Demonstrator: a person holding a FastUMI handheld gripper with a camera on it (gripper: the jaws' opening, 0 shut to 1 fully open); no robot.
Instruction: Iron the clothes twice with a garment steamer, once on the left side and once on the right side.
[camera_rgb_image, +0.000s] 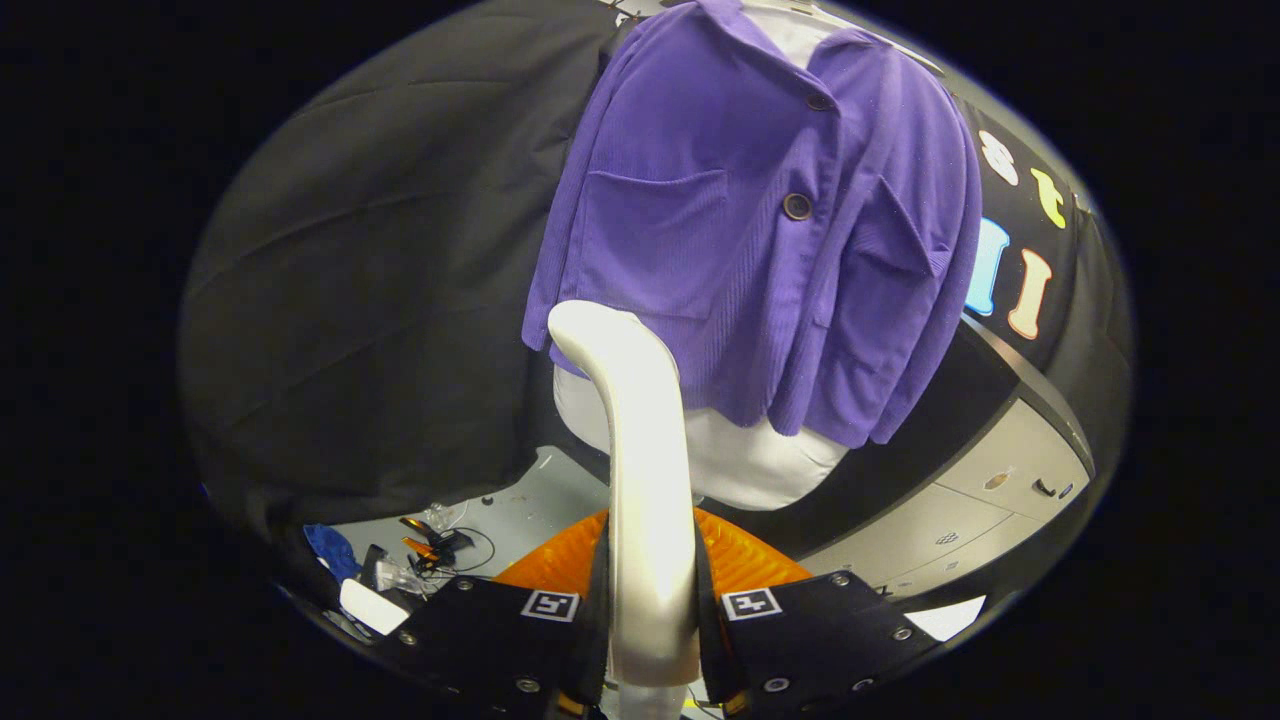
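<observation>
A purple corduroy jacket (760, 230) with two dark buttons and chest pockets hangs over a white garment (745, 465) on a hanger, ahead of and above the fingers. My gripper (650, 610) is shut on the white handle of the garment steamer (640, 470), which stands upright between the fingers. The steamer's curved head reaches up to the jacket's lower left hem; whether it touches the cloth I cannot tell.
An orange ribbed object (740, 560) lies just beyond the fingers. Small clutter, cables and a blue cloth (335, 550) sit on the grey surface (530, 510) to the left. A pale cabinet with drawers (1000, 500) stands to the right.
</observation>
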